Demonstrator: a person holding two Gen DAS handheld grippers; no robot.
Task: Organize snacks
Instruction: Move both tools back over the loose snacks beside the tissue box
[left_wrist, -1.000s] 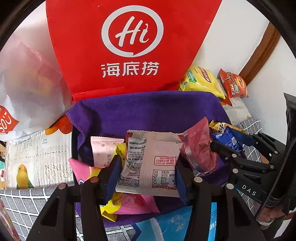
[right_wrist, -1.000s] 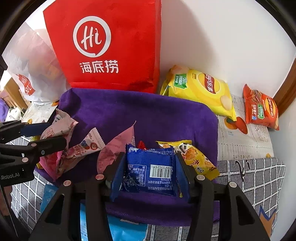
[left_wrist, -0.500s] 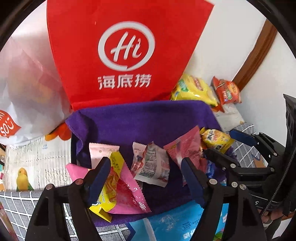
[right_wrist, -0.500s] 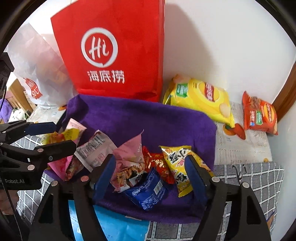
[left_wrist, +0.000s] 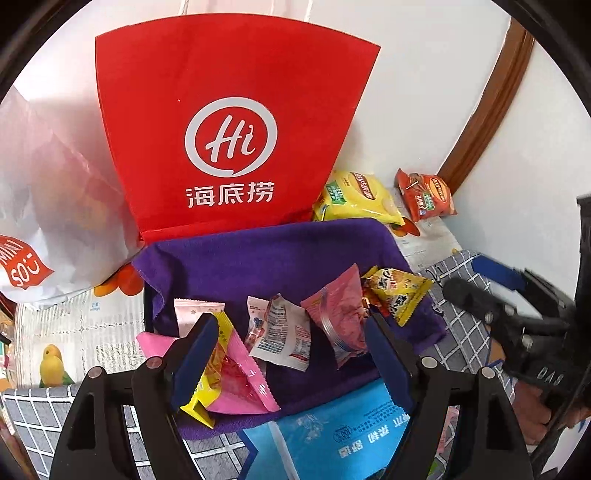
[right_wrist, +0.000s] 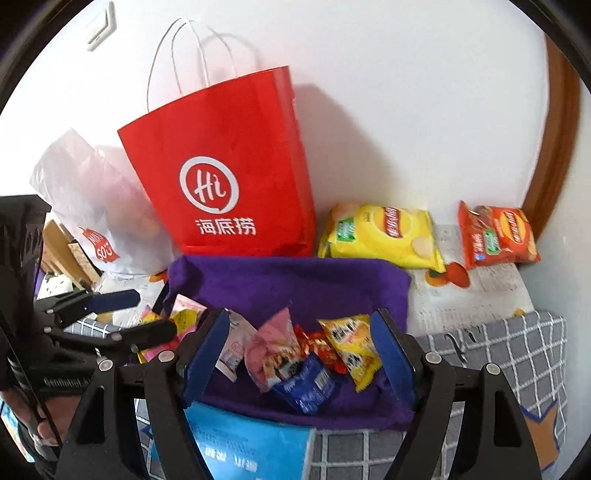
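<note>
Both packets have dropped out of the tongs since a second ago: the white packet (left_wrist: 282, 338) that sat pinched in the left tongs (left_wrist: 291, 354) now lies loose on the purple cloth (left_wrist: 258, 254), and the blue packet (right_wrist: 306, 384) that the right tongs (right_wrist: 303, 358) gripped lies among the other snacks on the same cloth. Each pair of tongs now stands wide apart and holds nothing, hanging above the pile, and both views take in more of the red paper bag (right_wrist: 225, 184) and the wall than they did earlier, as if the hands had lifted away. The small snacks are gathered on the cloth: a pink packet (left_wrist: 341, 314) and a yellow packet (left_wrist: 397, 291) to the right of the white one, and a pink and yellow one (left_wrist: 231, 376) at the left tongs' near finger. A yellow crisp bag (right_wrist: 384, 236) and an orange crisp bag (right_wrist: 496, 236) lie well apart from the pile, against the wall. To do this release step well, I judge the tongs should rise clear before moving sideways, so no blue pad drags a wrapper off the cloth. The crisp bags would then be a likely next pick, gripped gently at a sealed edge.
</note>
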